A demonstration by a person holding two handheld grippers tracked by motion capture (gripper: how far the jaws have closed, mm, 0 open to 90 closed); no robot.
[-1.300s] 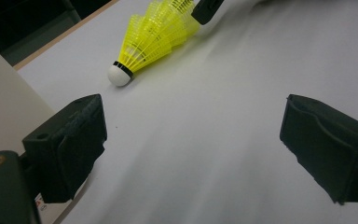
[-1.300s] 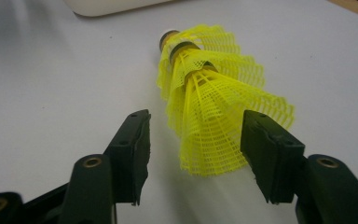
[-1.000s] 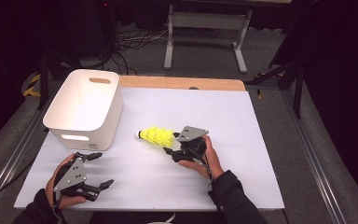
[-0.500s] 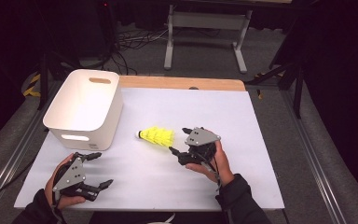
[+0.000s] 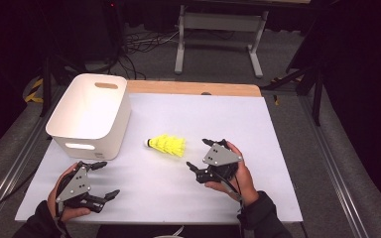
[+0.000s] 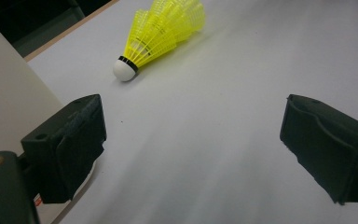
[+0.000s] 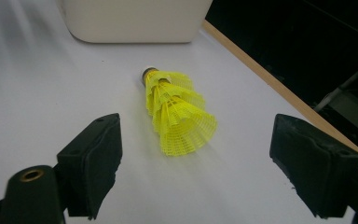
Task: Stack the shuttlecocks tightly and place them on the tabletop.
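A stack of yellow shuttlecocks (image 5: 167, 145) lies on its side on the white table (image 5: 258, 129), white cork tip toward the bin. My right gripper (image 5: 197, 153) stands just right of it, open; its jaws have just been opening and nothing is between them. In the right gripper view the shuttlecocks (image 7: 179, 116) lie a little ahead of my right gripper (image 7: 196, 158), skirt end nearest, untouched by the pads. My left gripper (image 5: 110, 178) rests open near the front left edge. In the left gripper view the shuttlecocks (image 6: 163, 32) lie far beyond my left gripper (image 6: 191, 140).
A white bin (image 5: 89, 106) with handle slots stands at the left, close behind my left gripper; its wall (image 6: 9, 93) fills the left edge of that gripper's view. A wooden strip (image 5: 193, 88) borders the far table edge. Metal rails run along both sides.
My right gripper has drawn back to the right and toward the person, away from the shuttlecocks, with its jaws wider. The shuttlecocks and the left gripper have stayed put.
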